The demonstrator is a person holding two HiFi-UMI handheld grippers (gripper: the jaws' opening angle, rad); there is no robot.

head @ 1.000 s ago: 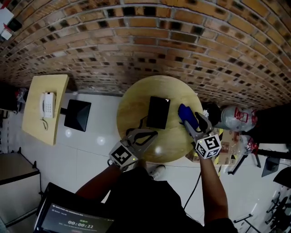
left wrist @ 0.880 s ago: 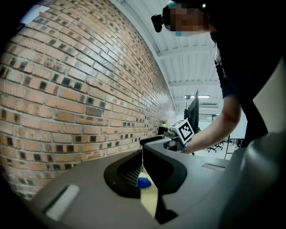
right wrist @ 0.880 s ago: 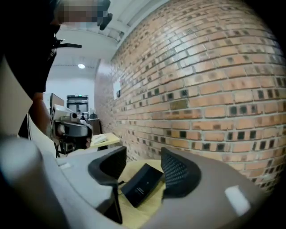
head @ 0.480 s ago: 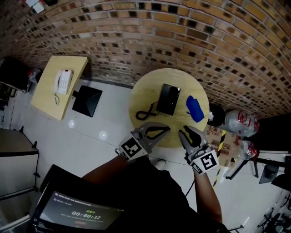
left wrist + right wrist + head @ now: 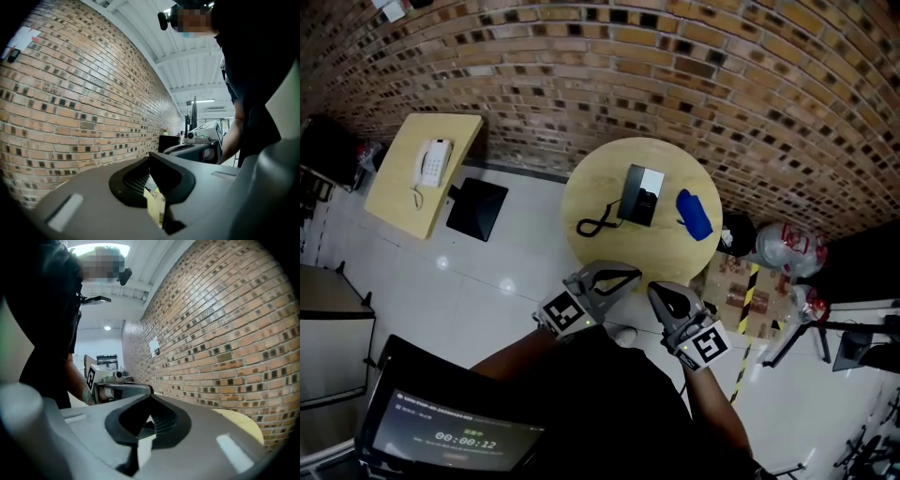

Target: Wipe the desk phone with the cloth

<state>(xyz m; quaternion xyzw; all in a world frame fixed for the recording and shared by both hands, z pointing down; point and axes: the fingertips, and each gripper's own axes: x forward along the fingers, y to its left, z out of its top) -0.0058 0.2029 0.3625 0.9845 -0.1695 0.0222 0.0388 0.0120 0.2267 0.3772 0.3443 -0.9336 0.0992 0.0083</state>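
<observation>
Head view: my left tongs (image 5: 630, 273) and just-closed right tongs (image 5: 655, 292) sit shut, empty, at the counter's (image 5: 661, 251) edge; cloth (image 5: 694, 214) beside desk phone (image 5: 639, 195), wipe due or done.

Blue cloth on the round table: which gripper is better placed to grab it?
Right. The blue cloth lies right of the desk phone, on the side of the right gripper; its jaws have just closed empty. The left gripper would probably cross the phone.
</observation>
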